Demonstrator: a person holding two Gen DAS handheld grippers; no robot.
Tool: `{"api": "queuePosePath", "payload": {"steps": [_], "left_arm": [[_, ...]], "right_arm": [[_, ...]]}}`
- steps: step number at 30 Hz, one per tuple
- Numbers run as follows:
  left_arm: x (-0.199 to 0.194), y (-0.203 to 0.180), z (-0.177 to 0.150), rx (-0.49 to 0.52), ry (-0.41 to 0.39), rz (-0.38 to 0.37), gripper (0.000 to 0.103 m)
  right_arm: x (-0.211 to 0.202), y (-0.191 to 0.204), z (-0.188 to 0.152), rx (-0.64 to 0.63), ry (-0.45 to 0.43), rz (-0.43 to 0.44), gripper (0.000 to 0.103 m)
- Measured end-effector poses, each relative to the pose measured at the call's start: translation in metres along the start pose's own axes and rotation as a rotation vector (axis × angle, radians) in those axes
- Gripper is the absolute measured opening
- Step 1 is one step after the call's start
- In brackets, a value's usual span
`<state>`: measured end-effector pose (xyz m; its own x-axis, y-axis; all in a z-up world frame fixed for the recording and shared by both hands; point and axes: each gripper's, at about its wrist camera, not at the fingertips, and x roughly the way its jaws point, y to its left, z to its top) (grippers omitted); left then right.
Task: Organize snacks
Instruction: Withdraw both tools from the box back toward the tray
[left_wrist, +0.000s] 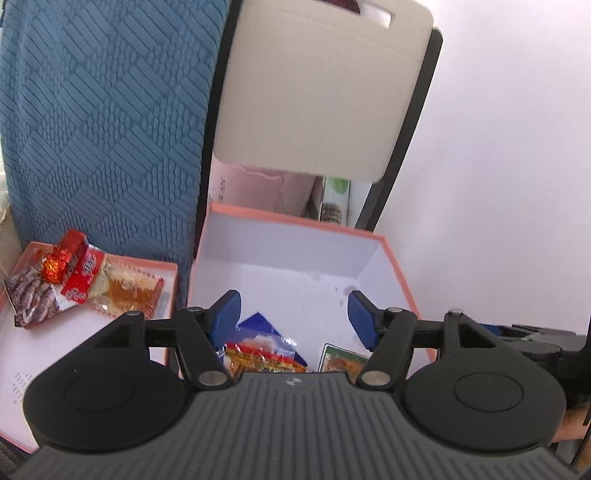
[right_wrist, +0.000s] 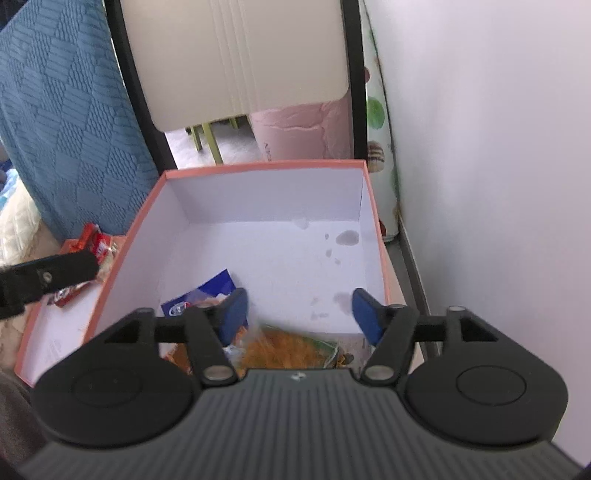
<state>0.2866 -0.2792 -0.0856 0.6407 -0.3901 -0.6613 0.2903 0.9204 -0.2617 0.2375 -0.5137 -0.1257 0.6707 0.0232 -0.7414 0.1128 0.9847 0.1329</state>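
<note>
A pink-edged white box (left_wrist: 295, 258) (right_wrist: 266, 206) stands open below both grippers. Inside it lie a blue packet (left_wrist: 258, 323) (right_wrist: 207, 291), a red-yellow packet (left_wrist: 266, 360) and an orange snack packet (right_wrist: 288, 349) with a green-edged one (left_wrist: 341, 360). My left gripper (left_wrist: 293, 317) is open and empty above the box's near side. My right gripper (right_wrist: 299, 314) is open and empty above the same box. The box's shallow lid (left_wrist: 14, 354) (right_wrist: 55, 332) lies to the left and holds several snacks: a red packet (left_wrist: 79, 273) (right_wrist: 94, 242), a brown packet (left_wrist: 33, 295) and an orange-brown one (left_wrist: 125, 290).
A blue quilted cover (left_wrist: 103, 129) (right_wrist: 62, 140) hangs at the left. A cream chair back (left_wrist: 325, 92) (right_wrist: 240, 55) with a black frame stands behind the box. A white wall (left_wrist: 509, 166) (right_wrist: 498, 166) runs along the right. Part of the left gripper (right_wrist: 40, 280) shows at the right wrist view's left edge.
</note>
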Motion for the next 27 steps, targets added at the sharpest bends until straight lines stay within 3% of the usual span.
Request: {"api": "queuePosePath", "payload": {"steps": [10, 14, 19, 27], "left_arm": [[-0.055, 0.006, 0.014, 0.019, -0.093, 0.000, 0.070], [-0.085, 0.010, 0.014, 0.039, -0.165, 0.018, 0.092], [-0.117, 0.023, 0.017, 0.055, -0.223, 0.071, 0.099], [-0.157, 0.054, 0.013, 0.026, -0.290, 0.155, 0.100]], "right_arm": [[-0.052, 0.016, 0.010, -0.004, -0.106, 0.029, 0.066], [-0.070, 0.033, 0.014, -0.023, -0.146, 0.046, 0.066], [-0.085, 0.056, 0.017, -0.044, -0.186, 0.067, 0.066], [-0.105, 0.086, 0.014, -0.083, -0.236, 0.100, 0.066]]}}
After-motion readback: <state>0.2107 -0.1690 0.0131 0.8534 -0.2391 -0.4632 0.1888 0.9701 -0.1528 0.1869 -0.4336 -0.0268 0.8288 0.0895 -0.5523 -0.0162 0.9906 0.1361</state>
